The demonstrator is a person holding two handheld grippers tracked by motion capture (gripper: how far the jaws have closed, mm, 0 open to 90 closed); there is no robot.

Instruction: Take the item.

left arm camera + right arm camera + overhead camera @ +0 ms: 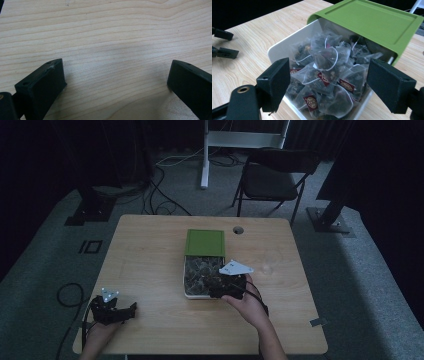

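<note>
The right gripper (216,287) is hovering over the near end of the white box (277,47), w/ its jaws spread wide and gripping nothing; in the right gripper view they are standing either side of the heap of tea bags (329,75) inside the box. The tea bags are clear mesh pouches w/ dark leaves, white strings and small red tags, piled up to about the rim. The green lid (205,242) is sitting over the far half of the box, slid back so the near half is lying open. Whether the jaw tips are touching the top bags is hard to say, prob. just above them.

The left gripper (131,310) is resting well apart from the box, toward the near-left corner of the table (150,250), held in the person's left hand (97,330). Its jaws are also released, wide apart, w/ bare wood between them in the left gripper view. Beyond the box's far side, past the table edge, a black chair (272,177) is standing on the grey floor.
</note>
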